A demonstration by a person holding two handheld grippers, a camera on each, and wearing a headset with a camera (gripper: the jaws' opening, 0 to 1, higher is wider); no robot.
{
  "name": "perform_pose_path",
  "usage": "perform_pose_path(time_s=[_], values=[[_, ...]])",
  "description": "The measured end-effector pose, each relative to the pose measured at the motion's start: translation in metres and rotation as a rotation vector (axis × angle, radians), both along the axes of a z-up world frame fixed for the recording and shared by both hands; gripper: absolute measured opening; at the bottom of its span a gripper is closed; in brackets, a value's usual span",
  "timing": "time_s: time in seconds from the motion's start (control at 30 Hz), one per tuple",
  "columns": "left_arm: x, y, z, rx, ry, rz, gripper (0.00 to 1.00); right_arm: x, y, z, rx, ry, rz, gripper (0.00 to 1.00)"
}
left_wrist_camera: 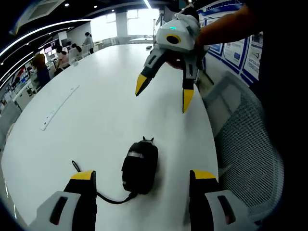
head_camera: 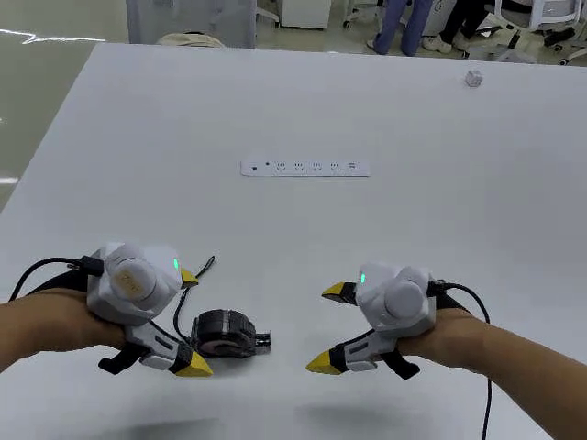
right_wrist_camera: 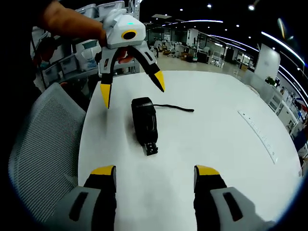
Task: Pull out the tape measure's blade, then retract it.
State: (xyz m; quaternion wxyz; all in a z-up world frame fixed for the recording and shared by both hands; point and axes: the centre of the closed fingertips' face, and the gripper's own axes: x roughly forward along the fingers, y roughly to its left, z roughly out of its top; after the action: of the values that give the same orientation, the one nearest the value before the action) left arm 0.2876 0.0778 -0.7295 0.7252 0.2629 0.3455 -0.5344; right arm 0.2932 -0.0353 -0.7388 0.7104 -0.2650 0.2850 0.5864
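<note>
Nothing of the job looks begun from where I stand: the black tape measure (head_camera: 226,334) lies flat on the white table (head_camera: 303,110), its blade wound inside, with just the hook tab (head_camera: 263,344) showing at its mouth. The left gripper (head_camera: 191,322) sits right beside the tape measure's rear end, its 2 yellow-tipped jaws spread wide to either side of the case, and I see no contact with it. The right gripper (head_camera: 328,328) hangs a short way off on the hook side of the tape measure and faces it, its jaws also spread, holding nothing. A thin black strap (right_wrist_camera: 175,108) trails from the back of the tape measure across the table. A white power strip (head_camera: 305,168) lies well beyond the tape measure, farther from the person. By my reckoning everything is left: clamp the case, pinch the hook, draw the blade out, then let it run back in
</note>
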Motion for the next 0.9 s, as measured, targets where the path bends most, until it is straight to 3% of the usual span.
perform_pose_path(time_s=[0.1, 0.23, 0.5, 0.73, 0.9], values=[[-0.001, -0.002, -0.011, 0.045, 0.018, -0.034, 0.73, -0.002, 0.009, -0.006, -0.010, 0.008, 0.027, 0.66], [0.000, -0.006, -0.015, 0.067, 0.022, -0.059, 0.70, -0.002, 0.016, -0.010, -0.022, 0.013, 0.054, 0.64], [0.012, -0.011, -0.025, 0.121, 0.057, -0.050, 0.57, 0.000, 0.034, -0.024, -0.061, 0.022, 0.125, 0.56], [0.010, -0.013, -0.036, 0.201, 0.076, -0.099, 0.45, -0.005, 0.046, -0.037, -0.103, 0.042, 0.174, 0.48], [0.009, -0.016, -0.043, 0.258, 0.095, -0.108, 0.44, -0.005, 0.054, -0.043, -0.116, 0.067, 0.191, 0.46]])
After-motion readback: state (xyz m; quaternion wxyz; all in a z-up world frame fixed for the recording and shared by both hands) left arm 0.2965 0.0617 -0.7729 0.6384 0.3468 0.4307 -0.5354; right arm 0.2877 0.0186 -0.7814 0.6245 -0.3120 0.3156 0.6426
